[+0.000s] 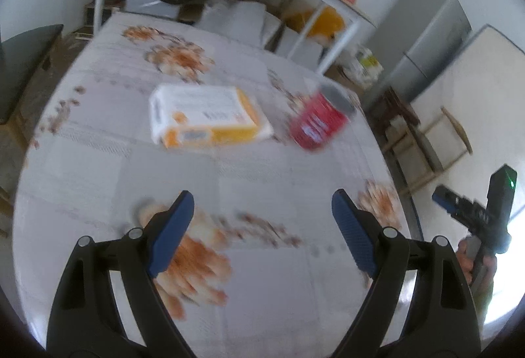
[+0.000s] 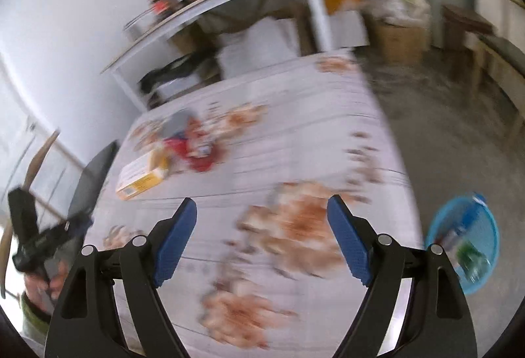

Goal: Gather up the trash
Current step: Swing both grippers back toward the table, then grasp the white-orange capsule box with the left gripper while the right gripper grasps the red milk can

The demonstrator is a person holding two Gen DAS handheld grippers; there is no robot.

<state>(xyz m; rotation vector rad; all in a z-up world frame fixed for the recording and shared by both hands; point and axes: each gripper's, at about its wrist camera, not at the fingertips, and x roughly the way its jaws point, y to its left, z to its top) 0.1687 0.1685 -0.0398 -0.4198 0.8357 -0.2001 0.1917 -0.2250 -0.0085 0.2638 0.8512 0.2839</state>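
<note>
Two trash items on surface (image 1: pixel 98 161): box (image 1: pixel 206 115), red can (image 1: pixel 316 123) just beside. Both tools spread, empty: left tool (image 1: pixel 262 210), right tool (image 2: pixel 262 217). Blue bin (image 2: pixel 482 240) on floor. Risk: can rolling off edge if nudged.

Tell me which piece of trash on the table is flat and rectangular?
The white and orange box. It lies flat on the flowered tablecloth, while the red can beside it is round, with a grey end.

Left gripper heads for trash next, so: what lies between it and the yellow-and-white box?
Only bare flowered tablecloth between left gripper and box, per the left wrist view.
</note>
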